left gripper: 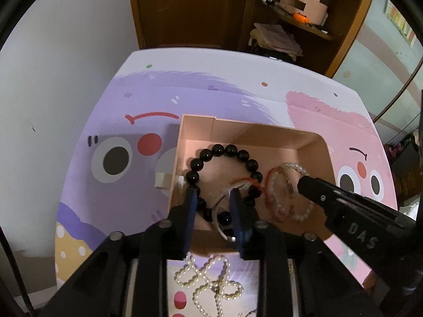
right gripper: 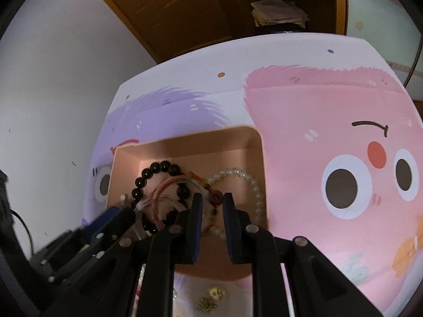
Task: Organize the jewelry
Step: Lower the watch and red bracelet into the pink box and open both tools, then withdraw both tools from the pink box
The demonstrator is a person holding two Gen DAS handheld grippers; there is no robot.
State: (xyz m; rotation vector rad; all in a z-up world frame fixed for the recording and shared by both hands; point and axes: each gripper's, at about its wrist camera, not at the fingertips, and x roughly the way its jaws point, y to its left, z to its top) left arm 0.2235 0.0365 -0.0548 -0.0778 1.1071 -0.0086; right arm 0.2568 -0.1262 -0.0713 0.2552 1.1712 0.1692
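Reaching into the pink box (left gripper: 314, 142) from its near edge, the left gripper (left gripper: 215, 200) stands with its blue pads spread a little; no earlier view is given. Between the pads lie part of the black bead bracelet (left gripper: 222, 150) and a pale bangle (left gripper: 220, 227), but whether either pad presses on them cannot be told, since the fingers cover the contact area. The right gripper (right gripper: 212, 206) also points down into the box, jaws slightly apart; an amber bead bracelet (right gripper: 211, 192) passes between them, and its lower part is hidden behind the fingers, so a grip cannot be confirmed. A red-corded translucent bangle (left gripper: 280, 198) and a white pearl bracelet (left gripper: 298, 169) lie toward the right wall of the box, partly covered by the right gripper's black body in the left wrist view. The box sits near the middle of the cartoon-printed tabletop (left gripper: 111, 105). At the tabletop's near edge, a pearl necklace (left gripper: 203, 282) is cut off by the gripper frame, and small gold pieces (right gripper: 214, 298) are blurred beyond identification.
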